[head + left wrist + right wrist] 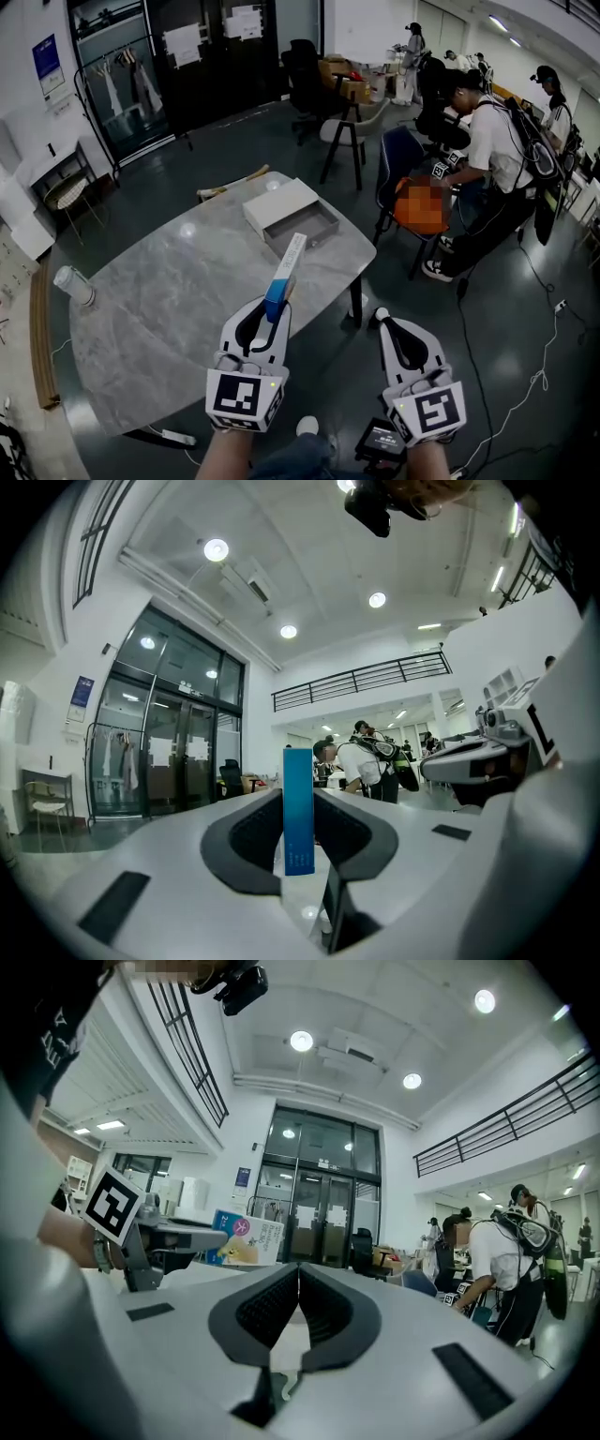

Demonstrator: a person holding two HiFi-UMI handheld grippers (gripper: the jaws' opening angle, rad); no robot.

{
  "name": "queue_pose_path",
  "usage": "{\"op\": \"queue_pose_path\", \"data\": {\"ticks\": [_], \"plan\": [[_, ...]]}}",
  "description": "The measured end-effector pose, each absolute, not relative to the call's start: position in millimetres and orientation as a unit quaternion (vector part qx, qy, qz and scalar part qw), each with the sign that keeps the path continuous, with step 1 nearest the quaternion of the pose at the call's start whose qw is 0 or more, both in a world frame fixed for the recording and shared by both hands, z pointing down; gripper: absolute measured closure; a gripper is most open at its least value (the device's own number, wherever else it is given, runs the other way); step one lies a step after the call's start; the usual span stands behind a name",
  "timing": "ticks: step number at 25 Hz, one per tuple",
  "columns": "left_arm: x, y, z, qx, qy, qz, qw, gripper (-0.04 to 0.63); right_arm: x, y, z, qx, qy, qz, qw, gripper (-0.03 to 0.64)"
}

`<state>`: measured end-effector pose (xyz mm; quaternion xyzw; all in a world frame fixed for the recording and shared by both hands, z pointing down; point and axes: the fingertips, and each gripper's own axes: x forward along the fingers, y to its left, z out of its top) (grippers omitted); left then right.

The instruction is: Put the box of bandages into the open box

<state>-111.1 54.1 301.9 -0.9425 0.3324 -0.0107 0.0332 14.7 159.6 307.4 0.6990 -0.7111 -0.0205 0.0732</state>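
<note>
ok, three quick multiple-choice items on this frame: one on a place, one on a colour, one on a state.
1. Where does the open box sit?
A) far end of the table
B) floor
C) chair

2. What colour is the bandage box edge in the left gripper view?
A) red
B) blue
C) green

3. What is the state of the right hand-held gripper?
A) shut, empty
B) shut on the bandage box
C) wide open

Answers:
1. A: the head view shows it on the marble top.
2. B: the edge clamped in the left hand-held gripper is blue.
3. A: its jaws meet with nothing between them.
</note>
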Motion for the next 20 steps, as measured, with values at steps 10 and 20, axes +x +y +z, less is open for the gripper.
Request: {"op": "queue_pose_path", "data": {"ticks": [10,20], "plan": [[-109.4,3.3,302.5,-0.945,0.327,0.003,0.01,0.494,28.4,109.3,311.4,0.724,-0.686,-0.001,0.076,0.592],[-89.9,-36.5,313.8,-0.936,0.351,0.014,-0.007,0.494,68.1,61.3,315.4,0.708,-0.703,-0.007,0.063,0.591]]}}
